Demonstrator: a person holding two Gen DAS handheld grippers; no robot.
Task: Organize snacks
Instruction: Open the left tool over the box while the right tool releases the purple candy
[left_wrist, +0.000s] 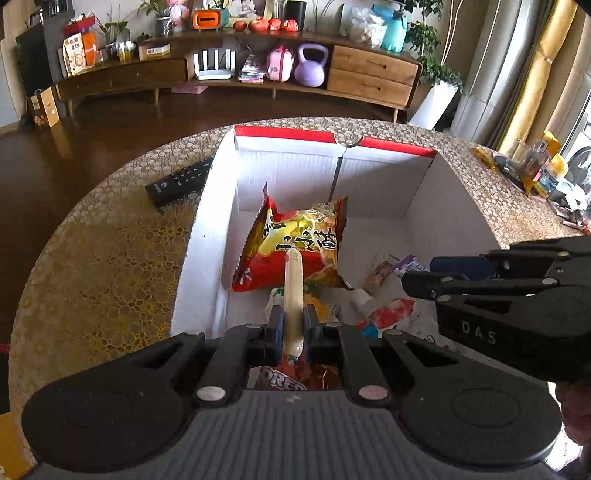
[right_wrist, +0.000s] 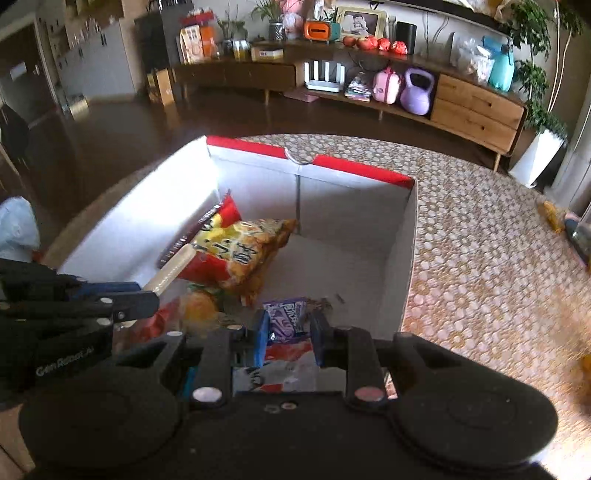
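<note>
My left gripper (left_wrist: 293, 319) is shut on a pale sausage stick (left_wrist: 293, 295), held over the open white cardboard box (left_wrist: 207, 229). The stick points forward over a red and yellow snack bag (left_wrist: 295, 243) lying in the box. An Oreo pack (left_wrist: 280, 380) shows under the left jaws. In the right wrist view my right gripper (right_wrist: 288, 325) is open and empty, above a purple snack packet (right_wrist: 286, 317) and a red and white packet (right_wrist: 291, 350) in the box (right_wrist: 402, 258). The left gripper (right_wrist: 146, 295) with the sausage stick (right_wrist: 170, 271) shows at the left there.
The box stands on a round table with a gold patterned cloth (left_wrist: 103, 266). A black remote (left_wrist: 177, 181) lies left of the box. Clutter (left_wrist: 535, 170) sits at the table's far right. A wooden sideboard (left_wrist: 369, 74) stands across the dark floor.
</note>
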